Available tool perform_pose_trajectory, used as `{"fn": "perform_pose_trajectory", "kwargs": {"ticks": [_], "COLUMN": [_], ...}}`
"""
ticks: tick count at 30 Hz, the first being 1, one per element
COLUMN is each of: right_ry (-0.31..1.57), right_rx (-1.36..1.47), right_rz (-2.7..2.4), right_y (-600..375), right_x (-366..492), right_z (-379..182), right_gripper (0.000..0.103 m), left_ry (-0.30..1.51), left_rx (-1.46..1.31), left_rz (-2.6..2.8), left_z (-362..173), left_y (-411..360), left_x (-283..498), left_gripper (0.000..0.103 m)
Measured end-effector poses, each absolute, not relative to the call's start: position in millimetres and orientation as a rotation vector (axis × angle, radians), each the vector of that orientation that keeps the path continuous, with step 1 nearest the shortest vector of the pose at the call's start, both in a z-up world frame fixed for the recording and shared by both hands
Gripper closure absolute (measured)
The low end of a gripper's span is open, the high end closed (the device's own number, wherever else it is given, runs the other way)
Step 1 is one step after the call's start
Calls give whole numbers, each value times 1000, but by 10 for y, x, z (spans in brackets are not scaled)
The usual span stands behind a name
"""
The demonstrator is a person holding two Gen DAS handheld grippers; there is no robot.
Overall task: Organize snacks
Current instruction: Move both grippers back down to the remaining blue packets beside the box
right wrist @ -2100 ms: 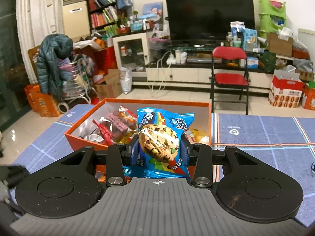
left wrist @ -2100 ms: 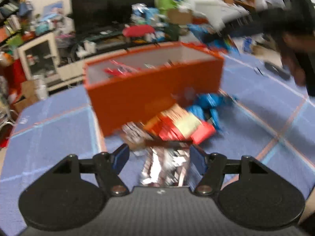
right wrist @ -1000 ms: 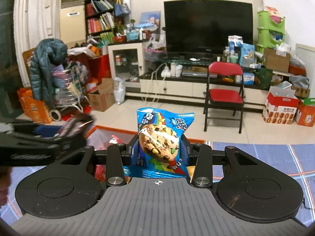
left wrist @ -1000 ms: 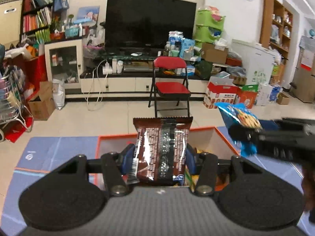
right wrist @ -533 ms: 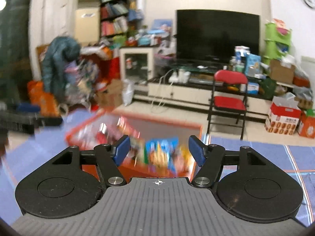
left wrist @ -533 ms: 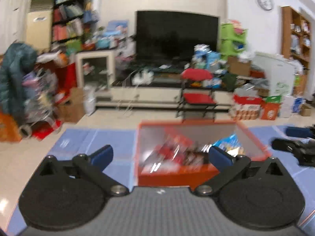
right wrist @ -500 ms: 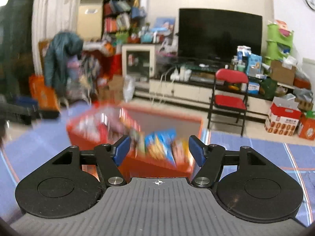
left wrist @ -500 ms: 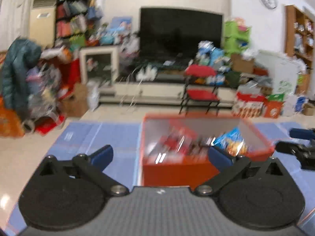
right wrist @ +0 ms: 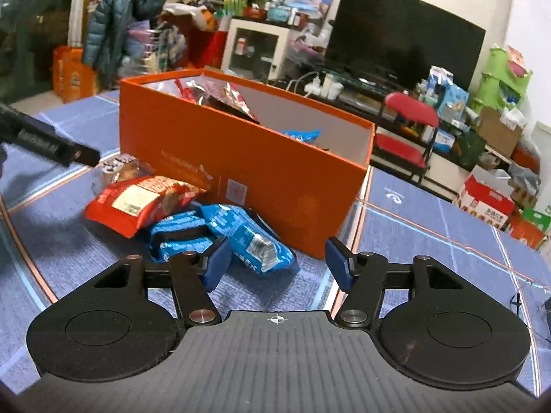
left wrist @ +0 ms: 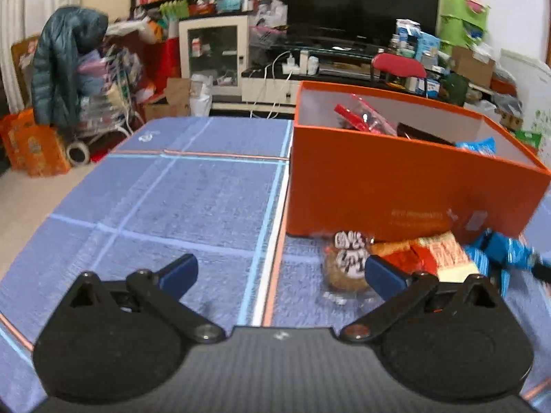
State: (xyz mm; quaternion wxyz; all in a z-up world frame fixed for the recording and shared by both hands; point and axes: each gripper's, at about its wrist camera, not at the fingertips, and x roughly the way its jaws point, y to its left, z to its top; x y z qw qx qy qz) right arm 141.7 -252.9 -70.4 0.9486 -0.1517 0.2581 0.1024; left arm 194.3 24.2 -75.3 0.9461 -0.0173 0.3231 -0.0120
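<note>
An orange box (left wrist: 396,186) holds several snack packs and also shows in the right wrist view (right wrist: 241,158). In front of it lie a clear cookie pack (left wrist: 347,263), a red pack (left wrist: 434,254) and blue packs (left wrist: 499,251). In the right wrist view the red pack (right wrist: 137,203) and blue packs (right wrist: 241,237) lie close ahead. My left gripper (left wrist: 279,272) is open and empty, low over the cloth, left of the cookie pack. My right gripper (right wrist: 277,263) is open and empty, just right of the blue packs. The left gripper's tip (right wrist: 51,144) shows at the left.
A blue tablecloth with light and orange stripes (left wrist: 193,199) covers the table. Its far edge runs behind the box. Beyond are a red folding chair (right wrist: 409,127), a TV stand, a white cabinet and cartons on the floor.
Both grippers let their packs go into the box and opened. Both have since dropped from above the box to low over the cloth in front of it.
</note>
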Motion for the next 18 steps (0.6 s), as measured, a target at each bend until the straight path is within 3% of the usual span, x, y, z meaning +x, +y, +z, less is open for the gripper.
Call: {"fn": "perform_pose_trajectory", "kwargs": {"ticks": [5, 7, 8, 15, 18], "right_ry": [522, 526, 527, 529, 518], "right_rx": [-280, -288, -287, -253, -238], "right_rz": [230, 234, 232, 241, 247], "right_y": [-2565, -2561, -2563, -2612, -2602], "right_x": [1451, 1496, 1511, 1489, 1468], "right_z": [-684, -697, -698, -669, -612], "right_gripper": [55, 55, 55, 55, 55], "left_ry": [675, 718, 734, 756, 754], "left_rx": [-32, -39, -48, -62, -28], "left_rz": [-111, -132, -134, -125, -77], "left_z": [-791, -870, -910, -967, -1008], "left_y": [80, 22, -2, -17, 14], "left_x": [2155, 2258, 2302, 2461, 2478], "left_gripper": [2, 20, 21, 19, 5]}}
